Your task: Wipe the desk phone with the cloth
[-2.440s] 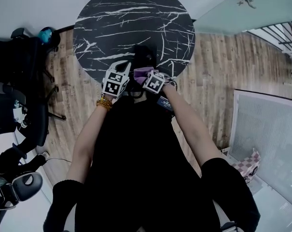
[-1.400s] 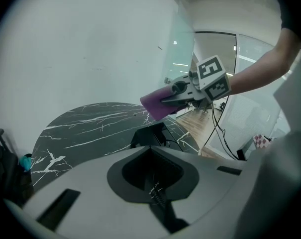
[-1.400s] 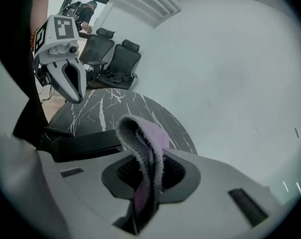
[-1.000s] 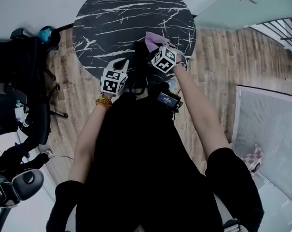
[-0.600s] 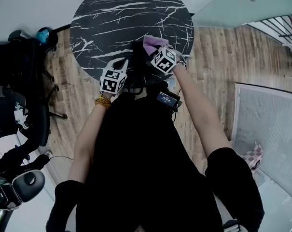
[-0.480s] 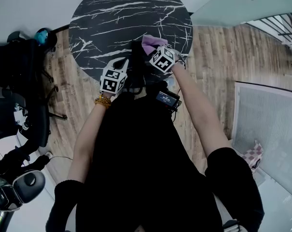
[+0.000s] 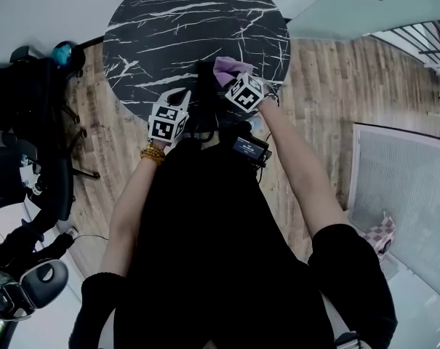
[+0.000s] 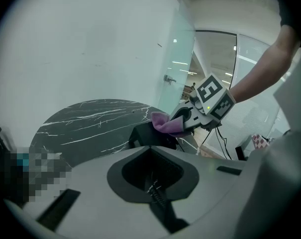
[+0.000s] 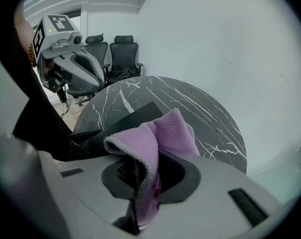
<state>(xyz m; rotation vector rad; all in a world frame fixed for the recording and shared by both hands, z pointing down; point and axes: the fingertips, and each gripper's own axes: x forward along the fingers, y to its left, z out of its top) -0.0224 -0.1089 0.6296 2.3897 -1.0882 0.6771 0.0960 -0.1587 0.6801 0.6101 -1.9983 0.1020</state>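
At the near edge of the round black-marble bench (image 7: 169, 20) sits the black desk phone (image 8: 149, 135), with both grippers close over it. The left gripper (image 9: 96, 76) hovers just beside the phone, jaws together on nothing. The right gripper (image 8: 181, 124) is clamped on the purple cloth (image 9: 162, 131), held at the phone's upper edge; contact is unclear. Wiping looks under way. The next move likely calls for pressing the cloth down and drawing it across the phone's face.
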